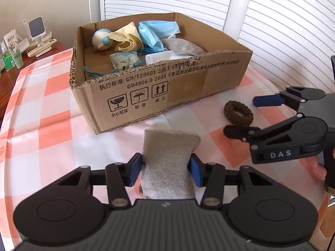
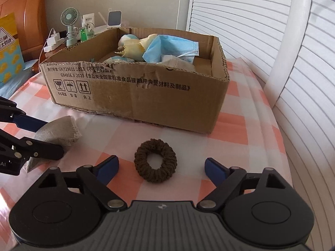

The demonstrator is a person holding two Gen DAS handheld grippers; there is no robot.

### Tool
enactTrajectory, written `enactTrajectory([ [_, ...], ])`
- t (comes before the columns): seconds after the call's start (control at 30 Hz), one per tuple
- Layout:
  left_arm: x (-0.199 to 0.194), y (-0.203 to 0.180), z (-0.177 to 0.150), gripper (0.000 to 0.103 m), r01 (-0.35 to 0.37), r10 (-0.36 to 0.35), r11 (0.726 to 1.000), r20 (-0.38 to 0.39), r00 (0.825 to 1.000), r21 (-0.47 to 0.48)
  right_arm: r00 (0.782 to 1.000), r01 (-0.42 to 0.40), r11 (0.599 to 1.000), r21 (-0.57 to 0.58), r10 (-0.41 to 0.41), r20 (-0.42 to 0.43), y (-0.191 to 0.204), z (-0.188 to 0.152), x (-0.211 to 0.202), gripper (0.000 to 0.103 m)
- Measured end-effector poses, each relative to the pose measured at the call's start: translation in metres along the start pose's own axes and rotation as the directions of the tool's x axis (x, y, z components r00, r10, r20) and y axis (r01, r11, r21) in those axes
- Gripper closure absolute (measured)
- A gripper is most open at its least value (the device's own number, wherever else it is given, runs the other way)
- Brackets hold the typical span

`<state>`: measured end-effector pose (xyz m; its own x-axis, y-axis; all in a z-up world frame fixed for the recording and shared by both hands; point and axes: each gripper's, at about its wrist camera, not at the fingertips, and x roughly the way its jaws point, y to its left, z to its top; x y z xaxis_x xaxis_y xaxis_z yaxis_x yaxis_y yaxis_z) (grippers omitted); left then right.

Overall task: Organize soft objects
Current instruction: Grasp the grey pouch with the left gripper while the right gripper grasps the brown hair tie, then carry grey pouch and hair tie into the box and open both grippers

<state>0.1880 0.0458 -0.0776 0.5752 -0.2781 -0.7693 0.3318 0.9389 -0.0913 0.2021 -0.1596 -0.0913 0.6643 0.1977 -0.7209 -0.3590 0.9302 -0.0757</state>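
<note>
Grey woven pouch (image 1: 167, 163) sits pinched in my left tongs (image 1: 165, 170); right tongs (image 2: 161, 169) gape around the brown knitted scrunchie (image 2: 155, 160) before the cardboard box (image 2: 146, 96); closing crooked may flick it away.

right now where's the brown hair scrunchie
The brown scrunchie lies on the checked cloth, in front of the cardboard box, between the right gripper's open fingers.

White louvred shutters (image 2: 240, 21), beige wall (image 1: 41, 0), perhaps a wooden headboard (image 2: 31, 10).
</note>
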Motion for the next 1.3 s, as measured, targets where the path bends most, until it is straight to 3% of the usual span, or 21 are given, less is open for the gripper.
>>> enactTrajectory([
  [0.13,0.001,-0.001,0.000,0.055,-0.006,0.006,1.000,0.001,1.000,0.007,1.000,-0.009,1.000,-0.014,0.010,0.007,0.006,0.006,0.000,0.042],
  [0.23,0.001,-0.001,0.000,0.054,-0.007,0.007,1.000,0.001,1.000,0.013,1.000,-0.013,1.000,-0.018,0.013,0.011,0.008,0.008,0.000,0.054],
  [0.5,0.004,0.000,0.002,0.054,-0.014,0.013,1.000,0.005,1.000,0.028,1.000,0.004,1.000,-0.023,-0.004,0.009,0.009,0.008,-0.001,0.061],
  [0.7,0.004,0.000,0.002,0.052,-0.008,0.007,0.999,0.010,1.000,0.040,1.000,-0.001,1.000,-0.023,0.001,0.006,0.008,0.008,-0.001,0.060],
  [1.03,-0.001,0.001,0.000,0.063,0.015,-0.015,1.000,0.012,1.000,0.017,1.000,-0.002,0.999,-0.039,0.002,0.001,0.011,0.005,-0.007,0.062],
  [1.3,-0.012,-0.004,-0.004,0.067,0.039,-0.039,0.997,-0.012,0.999,0.061,1.000,-0.028,0.999,-0.047,0.029,0.008,0.012,0.006,-0.023,0.062],
])
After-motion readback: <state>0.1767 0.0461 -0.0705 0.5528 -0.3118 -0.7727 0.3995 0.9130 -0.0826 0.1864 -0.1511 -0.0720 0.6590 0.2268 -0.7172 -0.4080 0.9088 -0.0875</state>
